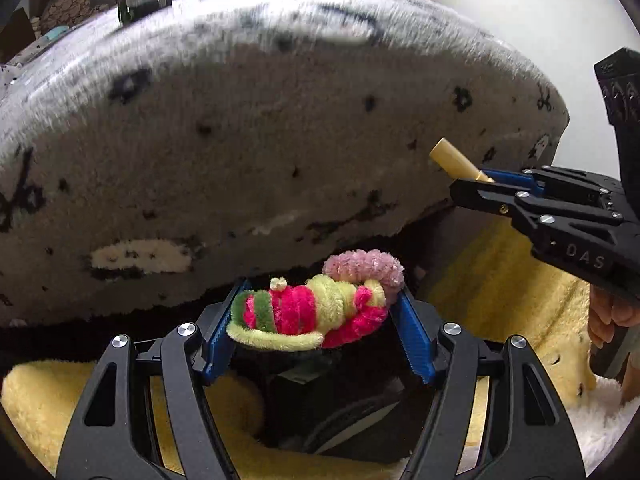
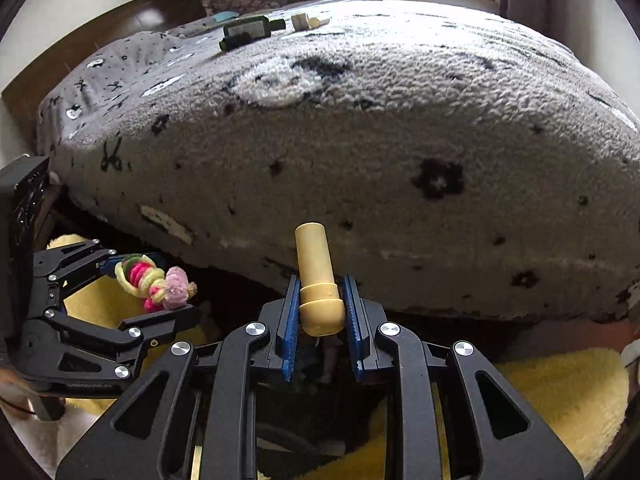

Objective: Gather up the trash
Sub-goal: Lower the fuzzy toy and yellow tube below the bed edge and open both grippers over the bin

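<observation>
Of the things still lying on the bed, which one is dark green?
The flat dark green bottle, lying on its side at the bed's far end. The two small pieces beside it are pale beige.

Legible text:

- "DAS": raised pale capitals on the black finger link of the right gripper (image 1: 478, 182), read in the left wrist view, on the link's lower right part.
- A line of small embossed lettering runs along the lower edge of the left gripper (image 2: 154, 286) body in the right wrist view; too small to read.
- Green bottle (image 2: 245, 33) on the bed (image 2: 400, 140): a label panel shows on its side, but no characters can be made out in either view.

No other text, numbers or signs can be read.
</observation>
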The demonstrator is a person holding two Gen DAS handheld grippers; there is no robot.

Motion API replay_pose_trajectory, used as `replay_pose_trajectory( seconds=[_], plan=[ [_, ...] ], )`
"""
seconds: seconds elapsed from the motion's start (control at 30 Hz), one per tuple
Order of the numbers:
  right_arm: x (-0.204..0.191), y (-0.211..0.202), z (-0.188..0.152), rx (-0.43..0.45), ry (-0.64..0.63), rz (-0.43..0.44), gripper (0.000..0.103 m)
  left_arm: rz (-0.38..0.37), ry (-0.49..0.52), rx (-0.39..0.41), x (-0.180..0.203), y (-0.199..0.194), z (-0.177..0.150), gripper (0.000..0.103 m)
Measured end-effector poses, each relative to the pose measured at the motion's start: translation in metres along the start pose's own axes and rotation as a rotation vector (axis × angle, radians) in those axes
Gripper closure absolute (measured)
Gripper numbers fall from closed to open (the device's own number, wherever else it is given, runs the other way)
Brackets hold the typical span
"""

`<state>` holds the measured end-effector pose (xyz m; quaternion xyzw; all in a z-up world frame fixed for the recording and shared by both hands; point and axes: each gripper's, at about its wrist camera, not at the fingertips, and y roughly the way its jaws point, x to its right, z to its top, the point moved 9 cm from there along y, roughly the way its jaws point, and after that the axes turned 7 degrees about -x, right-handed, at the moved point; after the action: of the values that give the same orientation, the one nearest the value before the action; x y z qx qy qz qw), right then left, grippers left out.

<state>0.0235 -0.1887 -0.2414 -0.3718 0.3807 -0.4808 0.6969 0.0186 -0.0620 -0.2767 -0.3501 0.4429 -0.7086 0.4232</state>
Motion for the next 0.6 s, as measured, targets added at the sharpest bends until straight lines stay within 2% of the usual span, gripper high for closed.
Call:
replay_pose_trajectory(
  seconds=[0.33, 0.6],
  plan=[
    [-0.006, 0.039, -0.021, -0.137, 0.042, 0.092, 0.081, -0.015, -0.031, -0.117, -0.012, 0.042, -0.019, 0.037],
    [-0.009, 0.057, -0.029, -0.198, 0.053, 0.116, 0.081, -0.050, -0.032, -0.187, -0.008, 0.063, -0.029, 0.037]
  ],
)
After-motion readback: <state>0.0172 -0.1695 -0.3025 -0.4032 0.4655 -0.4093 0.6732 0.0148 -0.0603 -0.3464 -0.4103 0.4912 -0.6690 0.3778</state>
